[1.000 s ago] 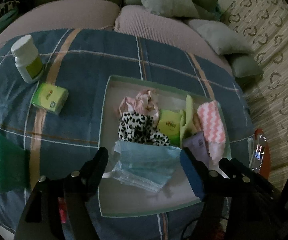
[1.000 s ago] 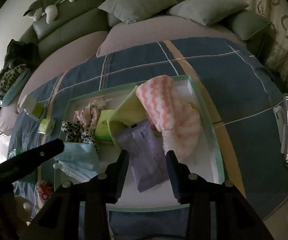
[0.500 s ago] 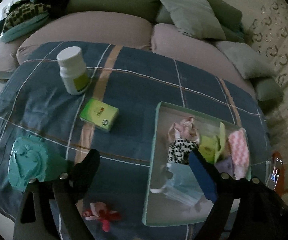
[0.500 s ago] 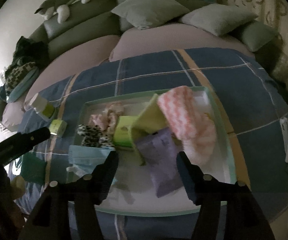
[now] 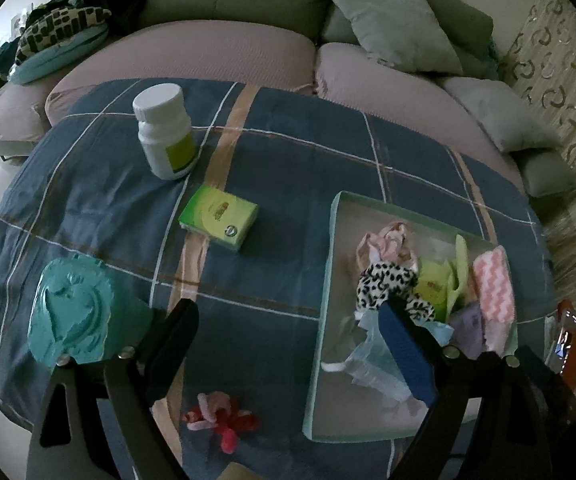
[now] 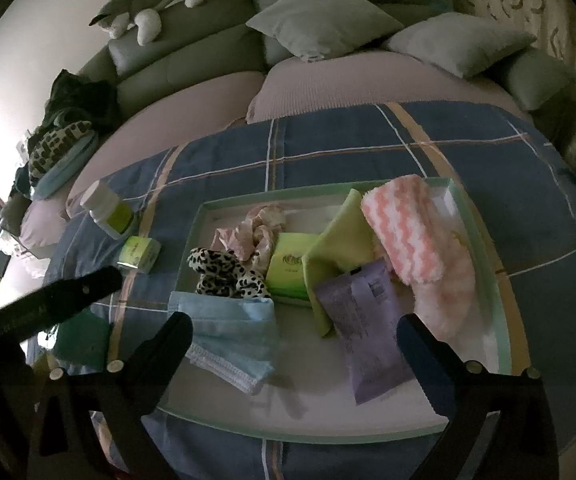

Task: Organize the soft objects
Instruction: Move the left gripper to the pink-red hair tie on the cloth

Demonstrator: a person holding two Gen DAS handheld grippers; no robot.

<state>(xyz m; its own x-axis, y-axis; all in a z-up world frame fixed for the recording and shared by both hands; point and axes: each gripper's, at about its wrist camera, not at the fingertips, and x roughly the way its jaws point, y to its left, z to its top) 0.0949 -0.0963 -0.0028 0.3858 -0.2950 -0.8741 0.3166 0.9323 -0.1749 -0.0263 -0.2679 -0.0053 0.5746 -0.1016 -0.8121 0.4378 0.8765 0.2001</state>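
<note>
Soft objects, in pale green tray (image 6: 483, 248) on plaid-covered desk (image 6: 367, 140) — near to far: right tongs (image 6: 291, 332) opening, nothing gripped; blue face mask (image 6: 232, 332); purple packet (image 6: 367, 320); leopard scrunchie (image 6: 224, 268); pink-striped sock (image 6: 403, 232). Left tongs (image 5: 288, 320) wide, empty — red-pink scrunchie (image 5: 220, 416) outside tray.

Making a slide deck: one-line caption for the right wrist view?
Open right tongs hover over a tray holding a face mask, purple packet and striped sock.
</note>
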